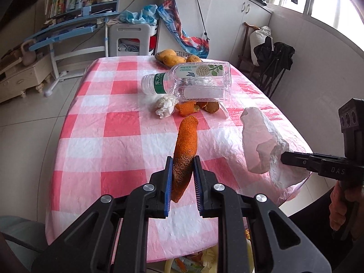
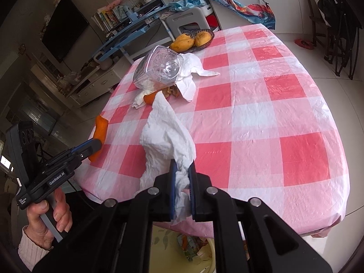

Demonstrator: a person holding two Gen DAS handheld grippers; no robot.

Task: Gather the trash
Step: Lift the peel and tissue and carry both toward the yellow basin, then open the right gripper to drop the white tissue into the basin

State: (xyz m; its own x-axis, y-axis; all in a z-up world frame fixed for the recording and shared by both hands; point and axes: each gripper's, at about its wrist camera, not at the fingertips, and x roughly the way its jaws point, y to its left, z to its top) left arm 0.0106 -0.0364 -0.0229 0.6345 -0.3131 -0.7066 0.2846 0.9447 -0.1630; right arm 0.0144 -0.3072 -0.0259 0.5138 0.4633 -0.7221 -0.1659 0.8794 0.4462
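Note:
My left gripper [image 1: 182, 159] is shut on a long strip of orange peel [image 1: 185, 145], held above the near edge of the checked table [image 1: 109, 122]. My right gripper [image 2: 182, 167] is shut on a crumpled white tissue [image 2: 165, 132], which hangs up out of its pads; the same tissue [image 1: 261, 143] shows at the right in the left wrist view. A clear plastic bottle [image 1: 188, 82] lies on its side mid-table, with a balled tissue [image 1: 165, 105] and more peel pieces [image 1: 196, 108] in front of it. A pale bin [image 2: 204, 250] with scraps sits below the table edge.
A dish of mangoes [image 1: 175, 58] stands at the table's far end. Another white tissue [image 2: 190, 75] lies spread beside the bottle. A grey chair [image 1: 20, 232] is at the near left, a stool [image 1: 134, 38] and blue desk [image 1: 68, 27] beyond the table, dark folding chairs [image 1: 275, 63] at the right.

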